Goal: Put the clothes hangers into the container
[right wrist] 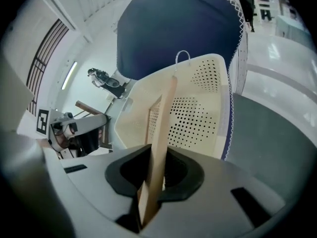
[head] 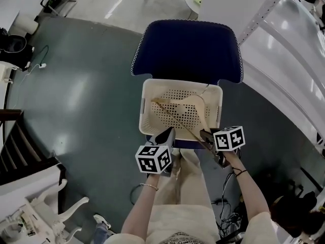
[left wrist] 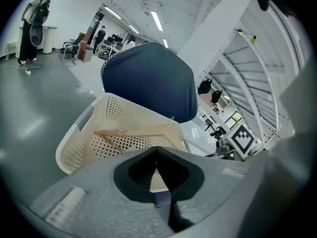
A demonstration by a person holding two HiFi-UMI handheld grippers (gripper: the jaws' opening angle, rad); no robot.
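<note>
Grip first: our right claw (right wrist: 148, 200) is closed on one shoulder end of the pale wooden clothes hanger (right wrist: 162, 128), and the flat wood stands on edge between its jaws. Our left claw (left wrist: 161, 190) has its jaws together with nothing between them. In the head view it hangs just at 9 o'clock of the right claw, by the near rim of the cream perforated plastic basket (head: 144, 113). This basket sits on the dark blue cushioned bench (head: 185, 50), at 12 o'clock from us.

The hanger runs from the right claw toward 11 o'clock across the basket floor, and its thin metal hook (right wrist: 182, 57) is near the far wall. Most of it is already inside the basket; only the held end is over the near rim. We cannot tell whether the other wood on the floor belongs to a second hanger.

We judge the hanger to be light and stiff. It will not bend, but held at one end it acts as a long lever and may turn in the jaws, and the smooth wood can slip. A hold nearer the hook would balance better. For the release, we think it is enough to lower the held end past the rim, with care that the hook does not catch in the holes.
</note>
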